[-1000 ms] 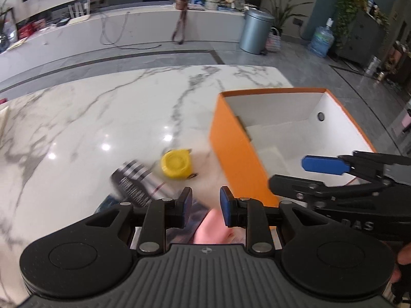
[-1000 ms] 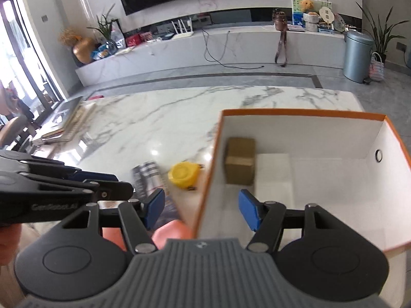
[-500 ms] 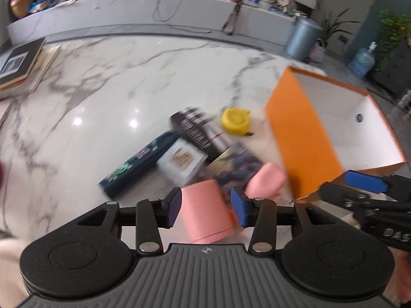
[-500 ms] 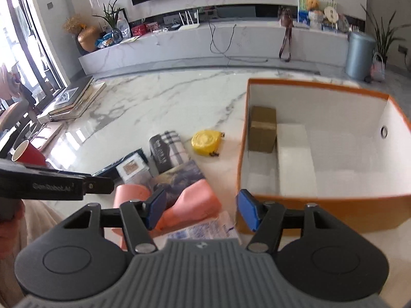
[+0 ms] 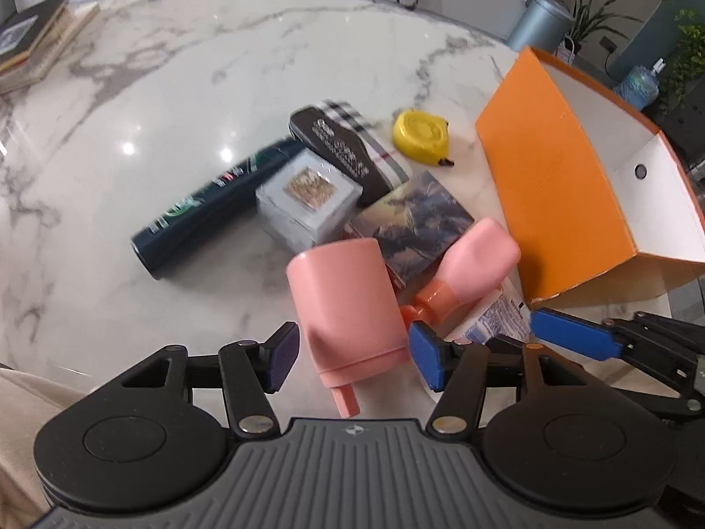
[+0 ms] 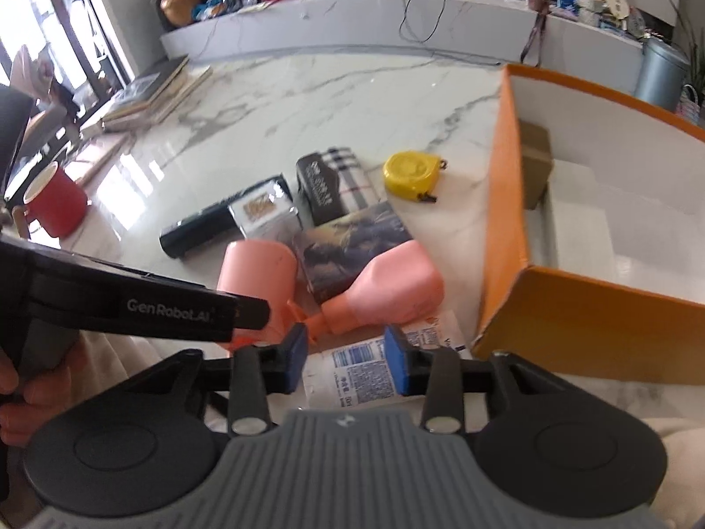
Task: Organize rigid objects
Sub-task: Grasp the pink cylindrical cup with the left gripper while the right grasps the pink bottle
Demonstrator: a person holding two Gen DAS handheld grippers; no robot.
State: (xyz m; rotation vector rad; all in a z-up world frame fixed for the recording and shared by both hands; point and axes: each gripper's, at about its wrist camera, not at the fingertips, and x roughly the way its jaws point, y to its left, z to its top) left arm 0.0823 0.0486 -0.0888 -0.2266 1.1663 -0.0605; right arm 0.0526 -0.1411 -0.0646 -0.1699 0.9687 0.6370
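Left wrist view: left tongs (image 5: 352, 359) just opened wide around the nearer pink bottle (image 5: 346, 304) on the counter (image 5: 132, 88), pads apart from it, probably to grasp it for the orange box (image 5: 551, 185).

Right wrist view: right tongs (image 6: 346, 359) just narrowed over the white packet (image 6: 365, 370); contact unclear.

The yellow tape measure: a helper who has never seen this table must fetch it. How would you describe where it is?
Start at the big orange box on the marble table. Just outside its long orange wall, at the far edge of the pile, lies the tape measure, beside the plaid-patterned case. It is the only yellow, round, puck-like thing among boxes and pink bottles.
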